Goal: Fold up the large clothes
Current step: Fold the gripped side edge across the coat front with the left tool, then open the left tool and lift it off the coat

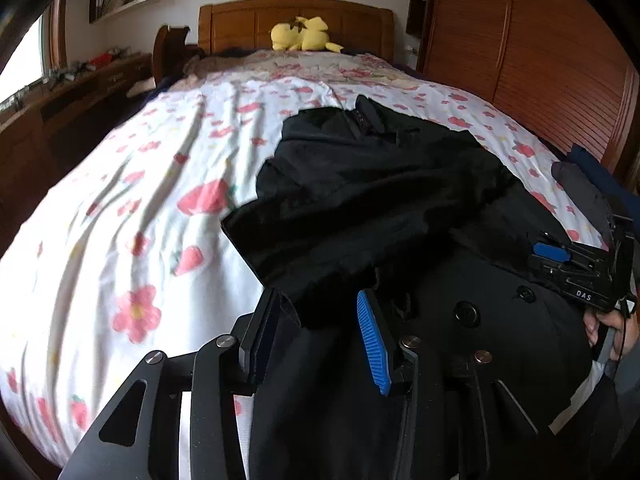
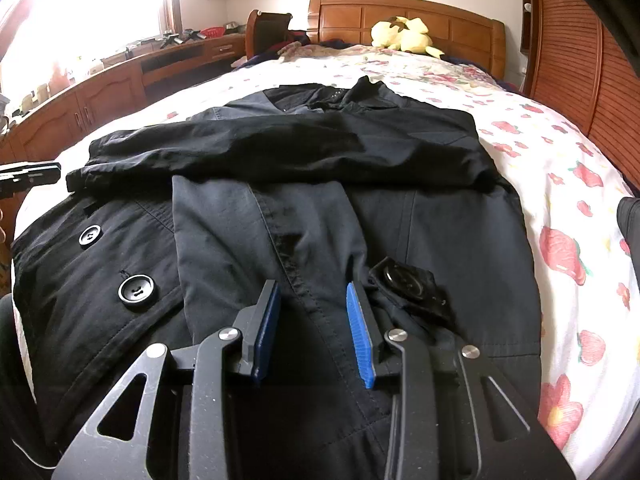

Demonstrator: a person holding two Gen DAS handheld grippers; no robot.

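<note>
My coat point(image 2: 280, 208) lies on the bed point(image 2: 560, 184), one sleeve point(image 2: 280, 148) folded across; I judge the hem fold remains. Left gripper point(image 1: 316, 332) and right gripper point(image 2: 312, 328) both gape empty at the near hem.

A black buttoned coat point(image 2: 304, 208) is laid flat on the floral bedspread point(image 2: 568, 216), collar toward the headboard point(image 2: 404, 16), one sleeve point(image 2: 280, 148) folded across its chest.

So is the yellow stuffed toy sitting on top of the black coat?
No, the yellow stuffed toy lies far off by the wooden headboard, while the black coat is spread at the near end of the bed.
</note>
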